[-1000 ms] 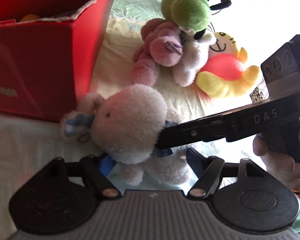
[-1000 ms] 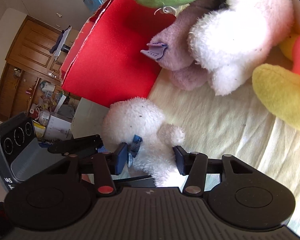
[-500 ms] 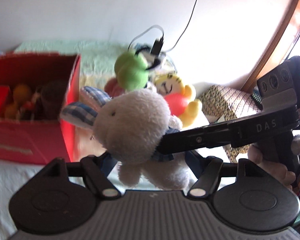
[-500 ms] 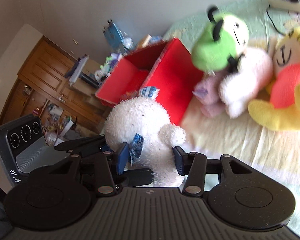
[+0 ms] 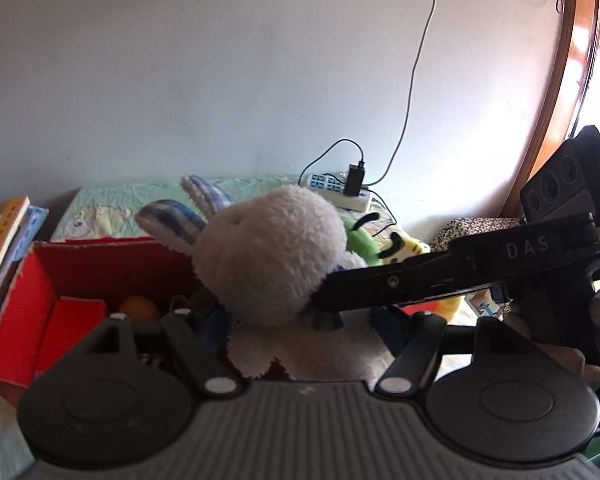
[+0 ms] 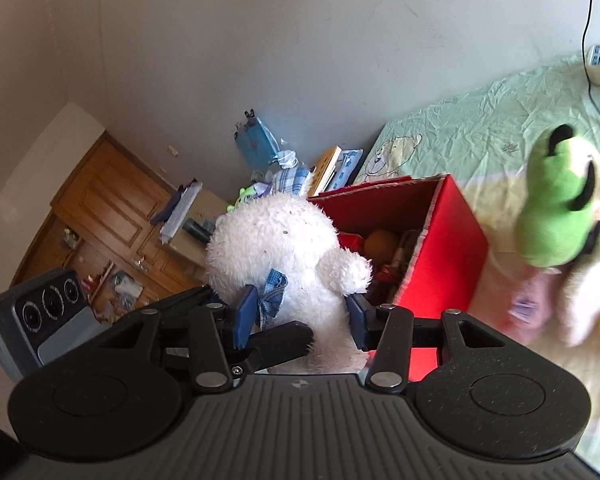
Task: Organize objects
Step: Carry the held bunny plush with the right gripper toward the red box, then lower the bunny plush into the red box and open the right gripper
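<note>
Bunny (image 5: 272,264), white and fluffy with checked blue ears, hangs in the air between my two tools, above the near edge of the red box (image 6: 440,256). My left gripper (image 5: 300,324) has its jaws partly closed around the toy's lower body, fingers pressed into the fur on both sides. My right gripper (image 6: 300,316) clamps the body from the other side, just under the blue bow (image 6: 274,292), blue pads sunk into the plush. The box stands open on the bed (image 6: 480,128), with an orange ball (image 6: 381,243) inside. A green plush (image 6: 556,208) lies right of the box, a power strip (image 5: 340,192) far back by the wall.
</note>
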`<state>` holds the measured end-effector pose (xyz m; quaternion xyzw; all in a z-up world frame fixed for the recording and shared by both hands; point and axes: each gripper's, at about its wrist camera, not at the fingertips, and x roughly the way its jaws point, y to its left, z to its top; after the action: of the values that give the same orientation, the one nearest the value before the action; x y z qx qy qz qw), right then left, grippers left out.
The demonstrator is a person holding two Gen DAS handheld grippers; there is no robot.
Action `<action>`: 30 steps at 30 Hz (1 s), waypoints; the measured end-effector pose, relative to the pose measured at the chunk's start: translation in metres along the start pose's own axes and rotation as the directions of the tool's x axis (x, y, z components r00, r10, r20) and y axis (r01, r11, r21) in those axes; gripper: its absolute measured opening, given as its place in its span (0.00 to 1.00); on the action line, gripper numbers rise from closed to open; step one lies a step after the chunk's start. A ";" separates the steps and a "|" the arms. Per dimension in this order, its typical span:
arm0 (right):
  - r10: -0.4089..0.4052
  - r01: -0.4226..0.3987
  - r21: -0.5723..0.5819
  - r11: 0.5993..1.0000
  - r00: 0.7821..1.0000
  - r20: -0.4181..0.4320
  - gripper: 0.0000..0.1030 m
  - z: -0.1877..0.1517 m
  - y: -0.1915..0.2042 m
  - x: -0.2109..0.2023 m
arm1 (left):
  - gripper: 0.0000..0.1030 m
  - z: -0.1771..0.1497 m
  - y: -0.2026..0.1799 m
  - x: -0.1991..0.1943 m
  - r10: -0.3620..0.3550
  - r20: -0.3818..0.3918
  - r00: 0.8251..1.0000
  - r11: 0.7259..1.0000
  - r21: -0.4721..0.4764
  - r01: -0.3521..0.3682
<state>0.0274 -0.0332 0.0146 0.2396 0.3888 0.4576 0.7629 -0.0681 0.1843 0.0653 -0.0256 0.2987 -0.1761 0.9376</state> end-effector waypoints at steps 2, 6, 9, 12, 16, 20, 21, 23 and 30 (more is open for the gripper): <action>-0.010 0.010 0.039 0.999 1.000 0.009 0.49 0.003 0.005 0.025 | 0.71 0.004 0.028 0.002 0.002 -0.019 1.000 1.000 0.004 -0.002; -0.026 0.026 0.168 0.986 1.000 -0.004 0.49 0.004 0.001 0.077 | 0.72 0.008 0.091 0.014 -0.003 -0.093 0.996 1.000 -0.001 0.003; -0.029 0.033 0.278 0.960 0.999 -0.018 0.49 0.005 -0.004 0.118 | 0.72 0.009 0.130 0.026 -0.004 -0.147 0.989 1.000 0.006 0.005; -0.045 0.048 0.351 0.935 0.999 -0.017 0.49 0.002 -0.008 0.150 | 0.72 0.011 0.162 0.039 -0.018 -0.195 0.981 1.000 0.010 0.021; -0.074 0.079 0.434 0.898 0.997 -0.027 0.49 -0.001 -0.011 0.183 | 0.73 0.008 0.193 0.057 -0.025 -0.264 0.964 0.999 0.032 0.035; -0.095 0.109 0.524 0.845 0.994 -0.054 0.49 -0.009 -0.018 0.202 | 0.74 0.002 0.212 0.074 -0.011 -0.324 0.946 0.997 0.066 0.034; -0.101 0.117 0.536 0.836 0.993 -0.060 0.49 -0.010 -0.019 0.205 | 0.74 0.001 0.215 0.076 -0.007 -0.335 0.942 0.997 0.072 0.033; -0.108 0.127 0.554 0.823 0.992 -0.067 0.49 -0.011 -0.020 0.211 | 0.75 -0.001 0.221 0.079 0.005 -0.343 0.939 0.996 0.087 0.027; -0.064 0.103 0.631 0.769 0.994 -0.085 0.52 -0.018 -0.029 0.220 | 0.76 -0.002 0.232 0.072 0.033 -0.337 0.941 0.995 0.099 0.001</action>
<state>0.0890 0.1480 -0.0985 0.4516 0.5527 0.2722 0.6453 0.0590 0.3772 -0.0114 0.0533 0.4466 -0.1846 0.8738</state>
